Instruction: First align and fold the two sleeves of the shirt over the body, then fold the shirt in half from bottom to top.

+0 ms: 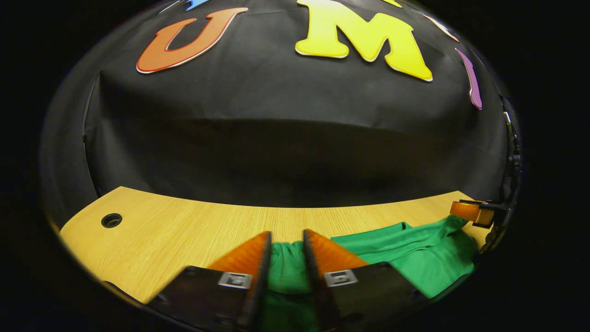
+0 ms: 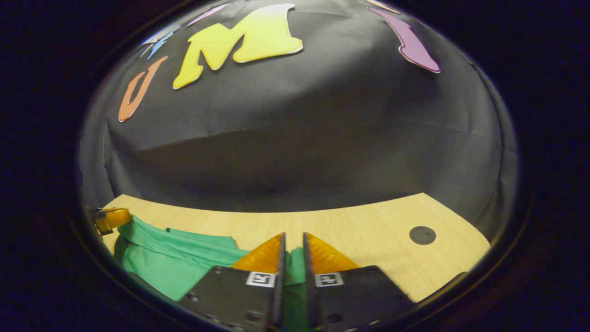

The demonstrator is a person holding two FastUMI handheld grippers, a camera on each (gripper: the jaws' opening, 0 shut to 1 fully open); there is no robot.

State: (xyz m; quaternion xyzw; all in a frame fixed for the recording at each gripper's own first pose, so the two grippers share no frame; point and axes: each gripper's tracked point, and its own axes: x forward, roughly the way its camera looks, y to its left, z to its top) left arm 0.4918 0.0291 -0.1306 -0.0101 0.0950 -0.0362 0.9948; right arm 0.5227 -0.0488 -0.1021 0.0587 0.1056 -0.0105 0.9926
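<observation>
A green shirt (image 1: 415, 258) lies on the wooden table (image 1: 184, 230), spread from between my fingers out to the right in the left gripper view. My left gripper (image 1: 286, 240) is shut on a bunch of the green cloth that fills the gap between its fingers. In the right gripper view the shirt (image 2: 175, 258) stretches to the left, and my right gripper (image 2: 293, 242) is shut on a fold of it. The other gripper (image 1: 474, 212) shows at the far right of the left gripper view, at the shirt's far end. At the far left of the right gripper view is the other gripper (image 2: 108, 217).
The table's back edge (image 2: 295, 210) meets the black cloth wall. A round cable hole (image 1: 111, 220) sits at the table's left end, and a dark round cap (image 2: 422, 235) at its right end. Bare wood (image 2: 378, 235) lies beyond the shirt.
</observation>
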